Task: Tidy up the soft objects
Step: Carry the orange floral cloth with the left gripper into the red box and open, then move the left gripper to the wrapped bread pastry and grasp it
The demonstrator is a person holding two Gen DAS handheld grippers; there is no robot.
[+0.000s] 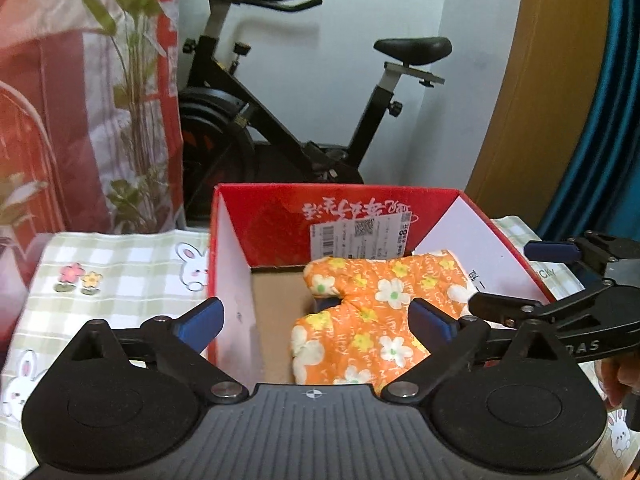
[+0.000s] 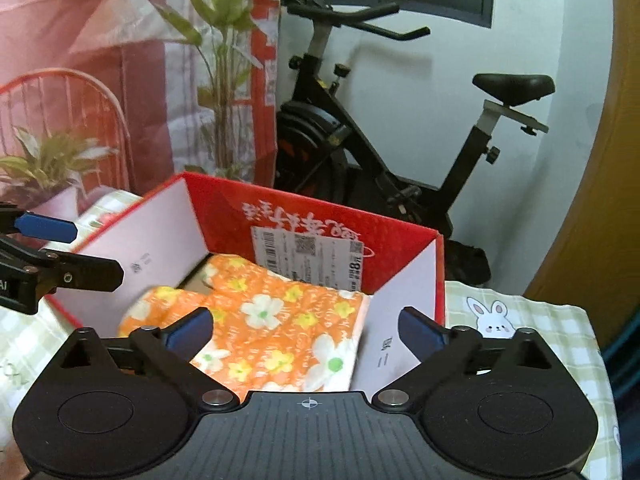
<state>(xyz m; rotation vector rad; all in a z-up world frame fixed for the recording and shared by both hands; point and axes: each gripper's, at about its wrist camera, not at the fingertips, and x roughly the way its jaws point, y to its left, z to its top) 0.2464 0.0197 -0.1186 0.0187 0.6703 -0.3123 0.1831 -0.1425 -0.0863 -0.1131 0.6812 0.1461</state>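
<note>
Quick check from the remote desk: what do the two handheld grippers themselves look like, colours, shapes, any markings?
Both match: the left gripper and right gripper have a dark grey ribbed body with a small white crosshair mark, two round black housings, black linkage arms on silver pivot pins, and blue finger pads. Seen from the left wrist view, the right gripper's side carries white lettering, only partly readable. No cables show.

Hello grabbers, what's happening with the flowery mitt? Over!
Left gripper open, right gripper open, nothing held. Orange flowery mitt lies inside the red box, leaning on its right wall. Nothing in the way. Over.
</note>
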